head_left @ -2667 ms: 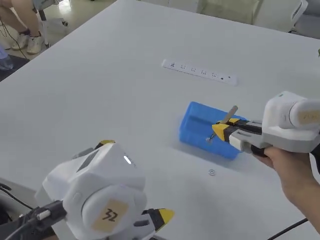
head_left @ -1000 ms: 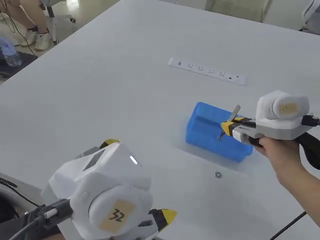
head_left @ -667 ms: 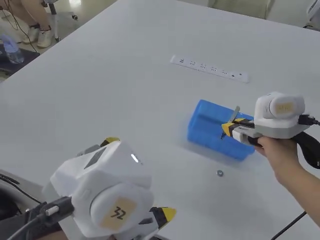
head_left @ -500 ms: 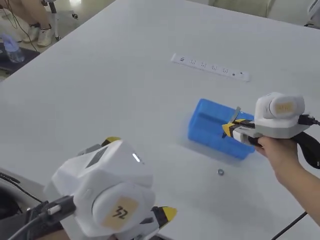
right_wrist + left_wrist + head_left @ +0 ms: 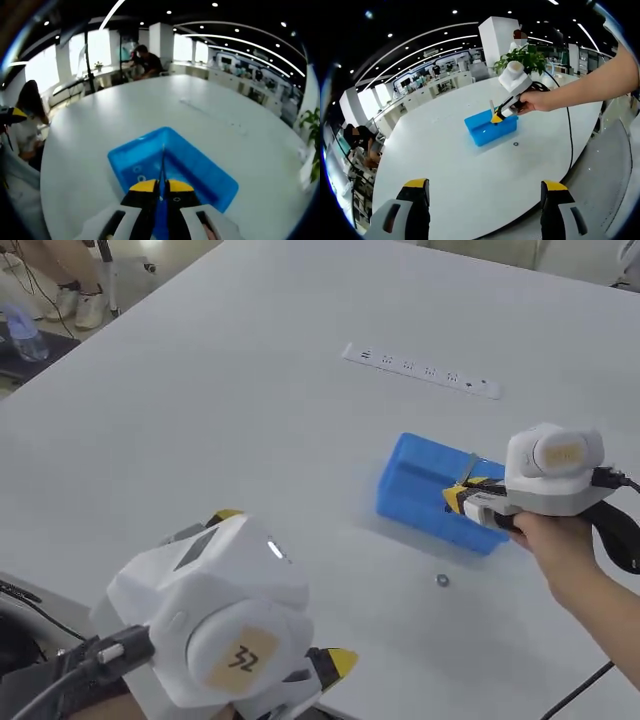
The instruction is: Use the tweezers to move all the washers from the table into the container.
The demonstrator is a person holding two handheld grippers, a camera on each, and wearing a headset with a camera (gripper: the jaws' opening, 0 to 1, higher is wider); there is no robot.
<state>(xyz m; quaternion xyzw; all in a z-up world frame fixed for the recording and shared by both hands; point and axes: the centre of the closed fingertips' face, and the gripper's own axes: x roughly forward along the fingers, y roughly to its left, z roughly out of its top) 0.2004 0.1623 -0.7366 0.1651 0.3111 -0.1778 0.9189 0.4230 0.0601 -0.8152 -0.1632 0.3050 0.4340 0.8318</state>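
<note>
The right gripper (image 5: 161, 187) hangs over the blue rectangular plastic container (image 5: 420, 485), at its right end in the head view, its yellow-tipped jaws pressed onto the thin metal tweezers (image 5: 162, 165). The tweezers point forward and down into the container. In the right gripper view, a few small metal washers (image 5: 136, 169) lie on the container's floor to either side of the tweezers.

One small round washer (image 5: 442, 581) lies on the white table (image 5: 230, 410), just beside the container's near wall and apart from it. Set against the container, it is in the same spot as in the earlier pictures. The right gripper also keeps much the same place over the container as a second ago; the slight shift of the whole scene comes from the headset camera.

The left gripper (image 5: 485, 186) stays low near the table's near edge, well apart from the container, its jaws spread wide with nothing between them.

A white power strip (image 5: 420, 370) lies on the table beyond the container.
</note>
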